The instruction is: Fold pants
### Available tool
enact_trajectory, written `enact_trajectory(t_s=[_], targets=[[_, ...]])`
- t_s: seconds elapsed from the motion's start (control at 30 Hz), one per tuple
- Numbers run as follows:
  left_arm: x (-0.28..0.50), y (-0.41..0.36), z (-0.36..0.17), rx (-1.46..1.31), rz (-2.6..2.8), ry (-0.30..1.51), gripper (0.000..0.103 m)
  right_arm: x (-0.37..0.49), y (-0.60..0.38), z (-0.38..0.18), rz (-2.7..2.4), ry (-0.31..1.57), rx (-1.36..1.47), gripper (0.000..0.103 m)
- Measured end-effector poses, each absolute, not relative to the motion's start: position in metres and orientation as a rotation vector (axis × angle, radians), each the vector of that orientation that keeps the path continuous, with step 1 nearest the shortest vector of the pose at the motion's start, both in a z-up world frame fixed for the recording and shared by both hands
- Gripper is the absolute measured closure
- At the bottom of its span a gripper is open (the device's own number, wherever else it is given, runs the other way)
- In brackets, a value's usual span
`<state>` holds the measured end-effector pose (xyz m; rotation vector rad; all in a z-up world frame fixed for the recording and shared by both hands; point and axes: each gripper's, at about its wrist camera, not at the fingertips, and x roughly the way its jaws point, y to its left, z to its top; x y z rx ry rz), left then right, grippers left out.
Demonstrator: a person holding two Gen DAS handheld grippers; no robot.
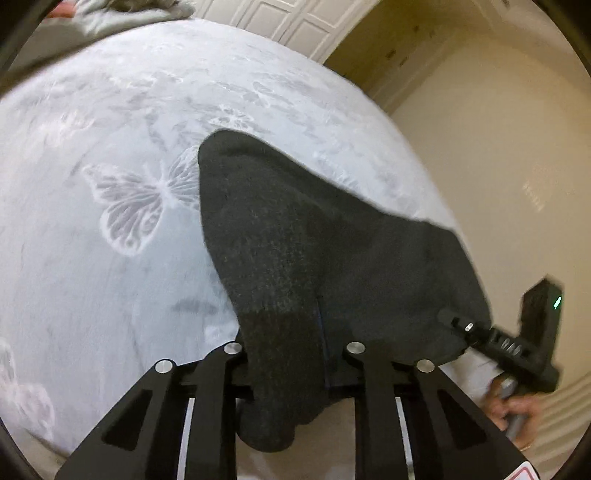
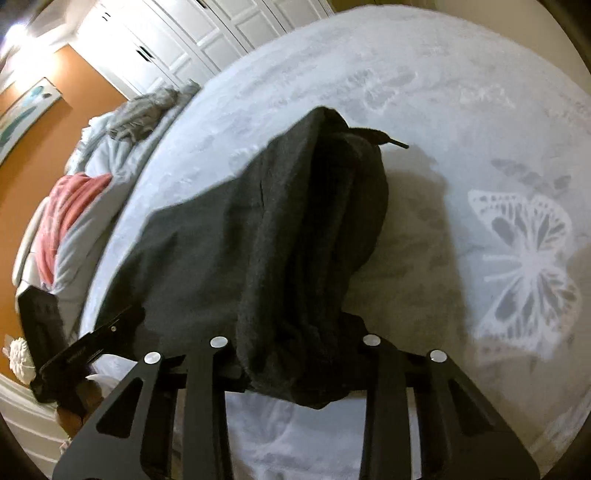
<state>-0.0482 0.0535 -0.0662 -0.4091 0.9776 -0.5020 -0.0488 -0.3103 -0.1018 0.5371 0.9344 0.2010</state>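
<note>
Dark grey pants (image 1: 295,236) lie partly on a pale bedspread with butterfly print (image 1: 110,147). My left gripper (image 1: 291,354) is shut on one edge of the pants, and cloth hangs down over its fingers. My right gripper (image 1: 458,325) shows at the lower right of the left wrist view, holding the other edge. In the right wrist view the pants (image 2: 280,229) drape from the right gripper (image 2: 295,350), which is shut on them, out across the bed (image 2: 443,110). The left gripper (image 2: 118,325) shows at the lower left, at the cloth's edge.
A grey garment (image 2: 147,110) and a red one (image 2: 70,206) lie bunched at the bed's far end. White panelled wardrobe doors (image 2: 192,33) stand beyond. The tan floor (image 1: 480,147) lies past the bed's right edge. An orange wall (image 2: 44,122) is at left.
</note>
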Motion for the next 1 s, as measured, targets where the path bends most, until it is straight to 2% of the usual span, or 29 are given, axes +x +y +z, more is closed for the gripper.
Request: enact_trajectory(t_s=[0.27, 0.43, 0.73, 1.0], targets=[[-0.123, 0.065, -0.006, -0.411, -0.592, 0.941, 0.088, -0.136, -0.294, -0.051, 0.308, 0.853, 0.519, 0.073], [-0.156, 0.074, 0.041, -0.397, -0.646, 0.835, 0.089, -0.179, -0.296, -0.002, 0.372, 0.738, 0.495, 0.073], [-0.188, 0.070, 0.170, -0.272, -0.706, 0.434, 0.089, -0.199, -0.293, 0.106, 0.418, 0.401, 0.403, 0.073], [-0.186, 0.057, 0.277, -0.142, -0.719, 0.060, 0.088, -0.183, -0.306, 0.207, 0.441, 0.072, 0.332, 0.072]])
